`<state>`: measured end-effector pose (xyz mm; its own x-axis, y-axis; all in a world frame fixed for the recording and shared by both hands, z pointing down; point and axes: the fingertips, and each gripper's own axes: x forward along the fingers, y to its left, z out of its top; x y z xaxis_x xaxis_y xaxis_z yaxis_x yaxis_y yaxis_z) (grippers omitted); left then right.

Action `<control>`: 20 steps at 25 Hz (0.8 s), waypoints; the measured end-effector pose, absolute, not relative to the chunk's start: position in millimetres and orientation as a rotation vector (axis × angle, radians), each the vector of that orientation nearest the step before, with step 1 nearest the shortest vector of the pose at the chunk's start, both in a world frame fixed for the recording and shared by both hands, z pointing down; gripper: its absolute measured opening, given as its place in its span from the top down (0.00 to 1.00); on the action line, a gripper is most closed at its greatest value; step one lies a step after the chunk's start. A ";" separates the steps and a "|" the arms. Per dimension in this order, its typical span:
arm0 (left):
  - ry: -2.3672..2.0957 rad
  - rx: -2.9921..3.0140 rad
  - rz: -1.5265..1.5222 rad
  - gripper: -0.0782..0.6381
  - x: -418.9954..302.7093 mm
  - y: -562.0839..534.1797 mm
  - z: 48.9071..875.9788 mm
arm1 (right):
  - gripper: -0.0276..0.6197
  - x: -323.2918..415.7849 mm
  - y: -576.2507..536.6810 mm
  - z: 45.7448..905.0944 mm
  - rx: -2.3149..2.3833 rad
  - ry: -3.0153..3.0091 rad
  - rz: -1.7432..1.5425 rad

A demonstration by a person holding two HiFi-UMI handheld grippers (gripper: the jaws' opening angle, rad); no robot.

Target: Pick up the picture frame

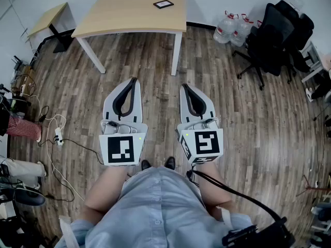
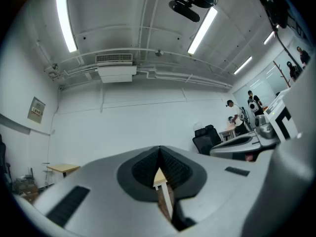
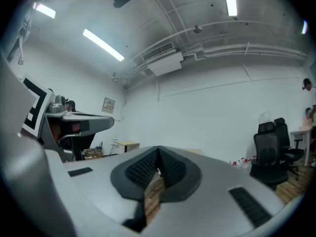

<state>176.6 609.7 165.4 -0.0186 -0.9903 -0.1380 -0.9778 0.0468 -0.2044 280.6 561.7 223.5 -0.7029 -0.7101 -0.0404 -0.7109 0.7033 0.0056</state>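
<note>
Well away from the picture frame [image 1: 163,4] on the wooden table [image 1: 124,19], we hold the left gripper [image 1: 134,80] and right gripper [image 1: 184,86] closed, empty.

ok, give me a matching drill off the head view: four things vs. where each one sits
1 picture frame
2 water jugs
3 office chair
4 power strip

A floor, at left
B on the wooden table
C floor, just right of the table
D black, far right

Pairs: 1-B, 2-C, 3-D, 4-A
</note>
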 end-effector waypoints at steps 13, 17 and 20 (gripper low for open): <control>2.162 -1.985 -0.088 0.89 187.4 580.1 177.9 | 0.96 299.5 529.8 235.3 -1.127 2.905 -0.028; 2.177 -1.998 -0.100 0.89 177.1 562.9 188.7 | 0.96 292.0 512.3 246.7 -1.122 2.920 -0.071; 2.182 -2.001 -0.093 0.89 162.0 542.8 195.4 | 0.96 280.3 492.9 253.0 -1.137 2.929 -0.058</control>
